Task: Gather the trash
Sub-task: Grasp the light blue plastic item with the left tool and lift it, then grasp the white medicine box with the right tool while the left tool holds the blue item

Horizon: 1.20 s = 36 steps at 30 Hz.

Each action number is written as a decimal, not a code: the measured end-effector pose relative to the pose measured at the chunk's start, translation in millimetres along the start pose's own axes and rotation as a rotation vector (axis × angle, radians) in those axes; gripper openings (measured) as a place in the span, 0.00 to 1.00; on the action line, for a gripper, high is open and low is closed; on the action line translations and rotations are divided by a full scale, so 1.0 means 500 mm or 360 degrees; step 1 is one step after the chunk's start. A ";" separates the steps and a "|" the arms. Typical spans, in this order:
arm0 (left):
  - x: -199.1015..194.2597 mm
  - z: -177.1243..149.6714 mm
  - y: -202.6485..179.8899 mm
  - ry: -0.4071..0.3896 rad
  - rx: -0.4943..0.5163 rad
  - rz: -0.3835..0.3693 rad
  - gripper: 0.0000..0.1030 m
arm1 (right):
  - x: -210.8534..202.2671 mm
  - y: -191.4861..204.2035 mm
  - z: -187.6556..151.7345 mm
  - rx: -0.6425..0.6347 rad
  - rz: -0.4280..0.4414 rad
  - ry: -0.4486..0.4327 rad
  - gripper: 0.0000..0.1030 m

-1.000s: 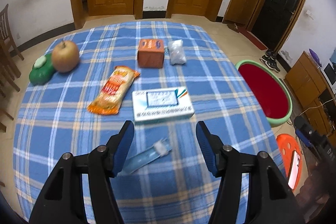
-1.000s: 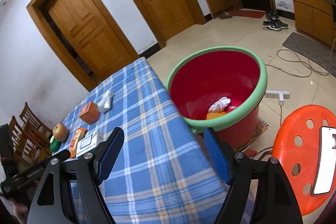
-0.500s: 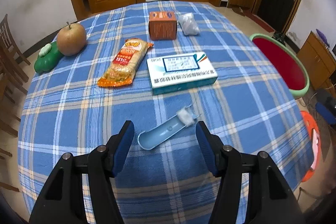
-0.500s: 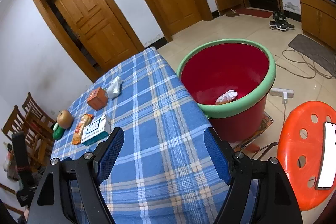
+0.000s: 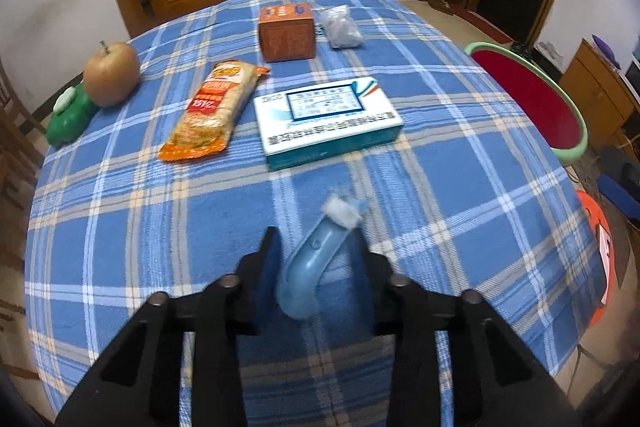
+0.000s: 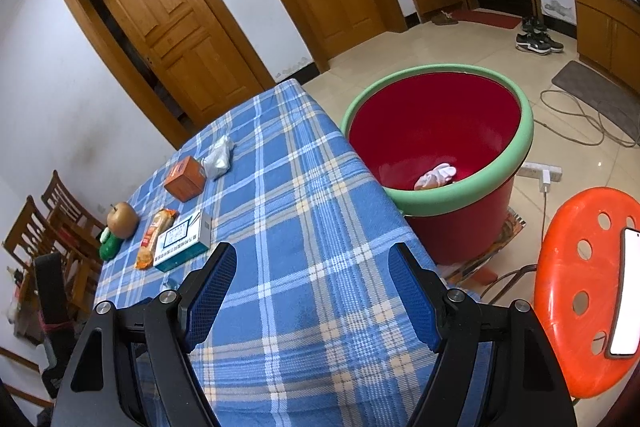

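Pale blue plastic tube (image 5: 314, 259) with white torn end lies on the checked tablecloth (image 5: 120, 227), bent between the left gripper (image 5: 316, 259) jaws, which have just been closing onto it. Judged light, thin, slippery; best pinched mid-body. Right gripper (image 6: 312, 295) is held open, empty, near the red bin (image 6: 440, 131).

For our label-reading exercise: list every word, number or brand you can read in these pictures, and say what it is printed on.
Snack packet: red band with white digits, too blurred to read.
Teal-and-white box: printed lines, unreadable.
Orange box: print too small.
Nothing else carries text.
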<state>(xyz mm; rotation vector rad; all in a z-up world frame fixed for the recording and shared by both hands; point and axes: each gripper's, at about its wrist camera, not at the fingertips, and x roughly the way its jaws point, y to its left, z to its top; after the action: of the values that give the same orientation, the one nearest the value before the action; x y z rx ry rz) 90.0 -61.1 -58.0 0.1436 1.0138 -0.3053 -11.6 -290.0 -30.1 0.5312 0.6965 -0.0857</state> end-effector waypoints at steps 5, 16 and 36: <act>-0.002 0.000 -0.003 -0.0003 -0.0006 -0.0029 0.20 | 0.008 0.009 -0.003 -0.0022 0.0006 0.0027 0.77; -0.053 0.020 0.084 -0.0170 -0.0172 0.0010 0.20 | 0.043 0.082 0.001 -0.0191 0.0051 0.0094 0.82; -0.018 0.043 0.278 -0.0265 -0.0492 0.0117 0.20 | 0.193 0.291 -0.059 -0.0590 0.0013 0.0244 0.89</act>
<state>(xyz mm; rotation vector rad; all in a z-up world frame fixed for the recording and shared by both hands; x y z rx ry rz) 147.0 66.8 -42.4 -0.1230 0.8765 -0.0891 81.5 -140.2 -46.2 0.1853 0.8372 0.0919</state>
